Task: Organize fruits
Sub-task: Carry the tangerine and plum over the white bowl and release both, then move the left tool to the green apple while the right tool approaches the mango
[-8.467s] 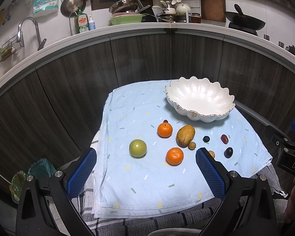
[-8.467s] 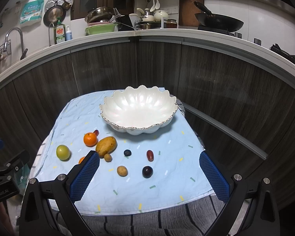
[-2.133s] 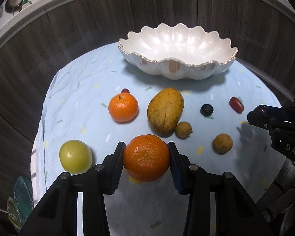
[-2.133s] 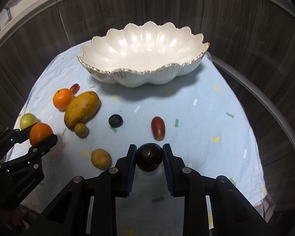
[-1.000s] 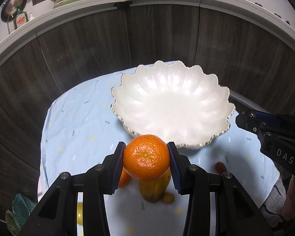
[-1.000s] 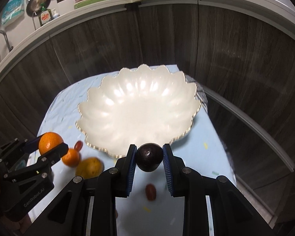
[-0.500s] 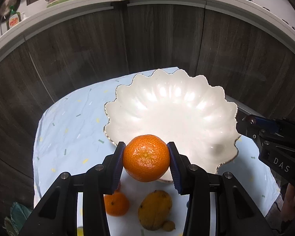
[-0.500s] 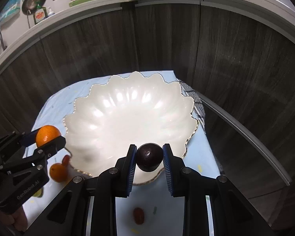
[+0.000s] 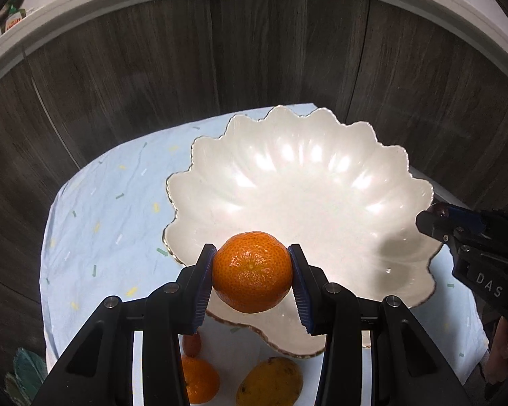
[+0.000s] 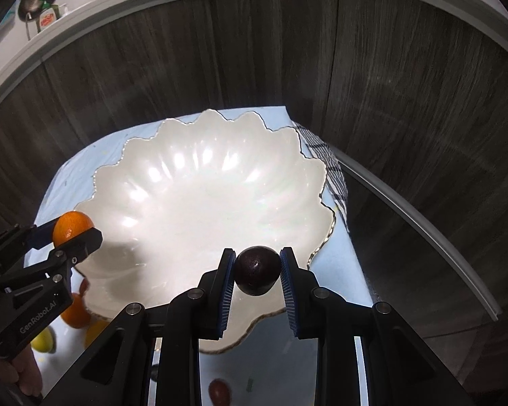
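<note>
An orange [image 9: 252, 272] sits pinched between the blue pads of the left gripper [image 9: 252, 279], held in the air over the near rim of a white scalloped bowl [image 9: 298, 182]. The right gripper [image 10: 256, 272] pinches a dark plum [image 10: 256, 270] above the bowl's near right side. The bowl rests on a pale blue cloth [image 9: 111, 209]. Below the left gripper, on the cloth, lie a second orange [image 9: 199, 384], a mango [image 9: 271, 385] and a small red fruit [image 9: 191, 343]. Dark wooden cabinet fronts [image 9: 135, 67] rise behind.
</note>
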{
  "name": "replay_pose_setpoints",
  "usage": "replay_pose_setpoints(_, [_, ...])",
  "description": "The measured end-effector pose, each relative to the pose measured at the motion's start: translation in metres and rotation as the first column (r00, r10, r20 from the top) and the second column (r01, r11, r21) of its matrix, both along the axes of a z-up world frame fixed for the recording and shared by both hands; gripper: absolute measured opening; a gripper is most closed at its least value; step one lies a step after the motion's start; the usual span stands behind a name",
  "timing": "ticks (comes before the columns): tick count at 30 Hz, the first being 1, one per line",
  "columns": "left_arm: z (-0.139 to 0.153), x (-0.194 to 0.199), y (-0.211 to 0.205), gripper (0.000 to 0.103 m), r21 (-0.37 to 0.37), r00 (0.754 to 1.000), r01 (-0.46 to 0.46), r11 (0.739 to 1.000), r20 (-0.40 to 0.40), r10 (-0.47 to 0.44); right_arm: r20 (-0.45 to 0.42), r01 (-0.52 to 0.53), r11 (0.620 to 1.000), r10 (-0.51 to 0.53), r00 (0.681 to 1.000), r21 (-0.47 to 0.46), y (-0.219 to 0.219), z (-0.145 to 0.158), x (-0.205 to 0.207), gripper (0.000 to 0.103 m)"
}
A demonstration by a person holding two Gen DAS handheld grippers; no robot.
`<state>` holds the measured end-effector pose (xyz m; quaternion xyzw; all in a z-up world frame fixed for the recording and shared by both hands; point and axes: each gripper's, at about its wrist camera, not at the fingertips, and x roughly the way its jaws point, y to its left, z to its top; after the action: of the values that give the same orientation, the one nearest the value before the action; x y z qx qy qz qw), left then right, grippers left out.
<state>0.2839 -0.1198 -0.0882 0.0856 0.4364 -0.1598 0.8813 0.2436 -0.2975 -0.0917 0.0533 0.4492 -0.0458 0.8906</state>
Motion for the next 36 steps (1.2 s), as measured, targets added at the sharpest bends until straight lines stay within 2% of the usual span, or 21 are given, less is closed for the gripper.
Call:
replay_pose_setpoints(13, [-0.012,0.005,0.001,0.043,-0.001,0.999,-0.015,1.0,-0.05,0.015,-0.053,-0.021,1.0,0.02,0.998,-0.002,0.003,-0.008,0.01,0.029])
replay_pose_setpoints(14, [-0.011,0.005,0.002,0.043,-0.002,0.999,-0.017,1.0,-0.05,0.017,-0.053,-0.021,1.0,0.021,0.998,-0.002,0.003,-0.008,0.01,0.031])
replay_pose_setpoints(15, [-0.011,0.005,0.002,0.044,-0.003,0.998,-0.019,1.0,-0.054,0.019,-0.05,-0.019,1.0,0.019,0.999,-0.003,0.003,-0.007,0.01,0.038])
replay_pose_setpoints(16, [-0.01,0.005,0.003,0.049,-0.004,0.998,-0.021,1.0,-0.051,0.021,-0.044,-0.015,1.0,0.015,0.999,-0.006,0.003,-0.006,0.009,0.043])
replay_pose_setpoints(17, [-0.008,0.004,0.004,0.054,-0.004,0.999,-0.024,1.0,-0.041,0.024,-0.036,-0.009,1.0,0.009,0.999,-0.01,0.003,-0.004,0.008,0.053])
replay_pose_setpoints(18, [-0.005,0.001,0.005,0.063,0.0,0.999,-0.03,1.0,-0.017,0.03,-0.027,-0.003,1.0,0.003,1.0,-0.014,0.003,-0.002,0.007,0.059])
replay_pose_setpoints(19, [-0.003,0.0,0.005,0.067,0.004,0.999,-0.034,0.999,-0.002,0.034,-0.02,0.0,1.0,0.0,1.0,-0.017,0.003,0.0,0.007,0.061])
replay_pose_setpoints(21, [0.002,-0.001,0.006,0.069,0.012,0.999,-0.034,0.999,0.017,0.033,-0.009,0.007,1.0,-0.008,1.0,-0.024,0.003,0.003,0.006,0.068])
replay_pose_setpoints(23, [0.005,-0.002,0.007,0.071,0.009,0.999,-0.038,0.999,0.018,0.038,-0.004,0.014,1.0,-0.014,1.0,-0.023,0.004,0.006,0.005,0.07])
replay_pose_setpoints(28, [0.012,-0.003,0.014,0.085,-0.01,0.998,-0.058,0.998,0.033,0.058,0.003,0.025,0.999,-0.025,1.0,-0.032,0.008,0.011,0.003,0.073])
replay_pose_setpoints(36, [0.025,-0.01,0.021,0.086,0.003,0.995,-0.081,0.997,0.057,0.08,0.034,0.031,0.999,-0.03,0.999,-0.03,0.014,0.022,-0.006,0.073])
